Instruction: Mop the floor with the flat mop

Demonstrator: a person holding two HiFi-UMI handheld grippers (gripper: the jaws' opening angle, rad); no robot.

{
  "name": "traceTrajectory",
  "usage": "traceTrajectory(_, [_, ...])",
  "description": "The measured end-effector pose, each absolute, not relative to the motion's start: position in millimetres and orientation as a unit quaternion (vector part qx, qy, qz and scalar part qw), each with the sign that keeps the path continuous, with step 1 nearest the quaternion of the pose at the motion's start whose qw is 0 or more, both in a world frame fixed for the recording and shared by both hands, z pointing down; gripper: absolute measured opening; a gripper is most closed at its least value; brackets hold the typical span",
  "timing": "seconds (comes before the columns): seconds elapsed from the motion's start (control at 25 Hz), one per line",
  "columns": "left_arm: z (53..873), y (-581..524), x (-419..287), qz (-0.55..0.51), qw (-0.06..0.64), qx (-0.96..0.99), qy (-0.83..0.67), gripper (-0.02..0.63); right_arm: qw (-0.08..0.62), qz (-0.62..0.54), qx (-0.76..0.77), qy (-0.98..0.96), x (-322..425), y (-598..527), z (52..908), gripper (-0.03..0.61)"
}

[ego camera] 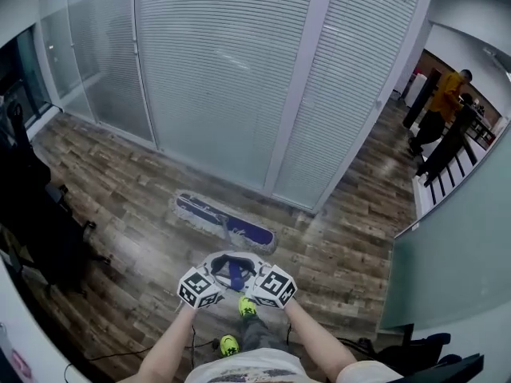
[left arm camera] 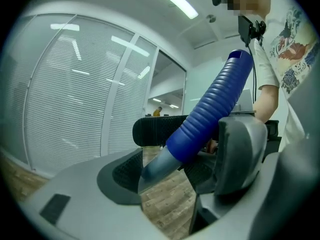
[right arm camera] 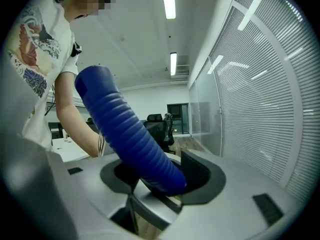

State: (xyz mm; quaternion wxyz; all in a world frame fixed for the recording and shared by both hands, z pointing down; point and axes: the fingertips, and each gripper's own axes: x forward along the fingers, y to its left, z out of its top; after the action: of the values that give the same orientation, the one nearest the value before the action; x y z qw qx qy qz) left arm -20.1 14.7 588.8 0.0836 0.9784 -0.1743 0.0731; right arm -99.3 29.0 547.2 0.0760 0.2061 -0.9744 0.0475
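Note:
The flat mop head (ego camera: pixel 224 219), blue with a pale fringe, lies on the wood floor just short of the glass partition. Its blue ribbed handle grip (ego camera: pixel 235 274) rises toward me between both grippers. In the head view my left gripper (ego camera: pixel 212 278) and right gripper (ego camera: pixel 257 278) meet face to face around it. The left gripper view shows the blue grip (left arm camera: pixel 215 109) and its grey shaft crossing my left gripper (left arm camera: pixel 162 170), whose jaws are closed on it. In the right gripper view the same grip (right arm camera: pixel 129 134) sits clamped in my right gripper (right arm camera: pixel 160 178).
A glass wall with white blinds (ego camera: pixel 231 70) runs across the floor ahead. A black office chair (ego camera: pixel 44 222) stands at the left. A person in a yellow top (ego camera: pixel 443 102) is far off at the right, beyond a frosted panel (ego camera: pixel 455 246). My feet (ego camera: pixel 239 325) are below the grippers.

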Motion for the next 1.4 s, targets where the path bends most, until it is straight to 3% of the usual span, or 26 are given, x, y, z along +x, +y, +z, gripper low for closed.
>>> traceTrajectory(0.96, [597.6, 419.3, 102.1, 0.067, 0.085, 0.979, -0.175, 0.249, 0.098, 0.079, 0.209, -0.970, 24.0, 433.3, 559.3, 0.225])
traceTrajectory(1.4, [611.0, 467.0, 117.0, 0.091, 0.073, 0.982, -0.146, 0.250, 0.072, 0.083, 0.235, -0.966, 39.9, 476.9, 569.4, 0.225])
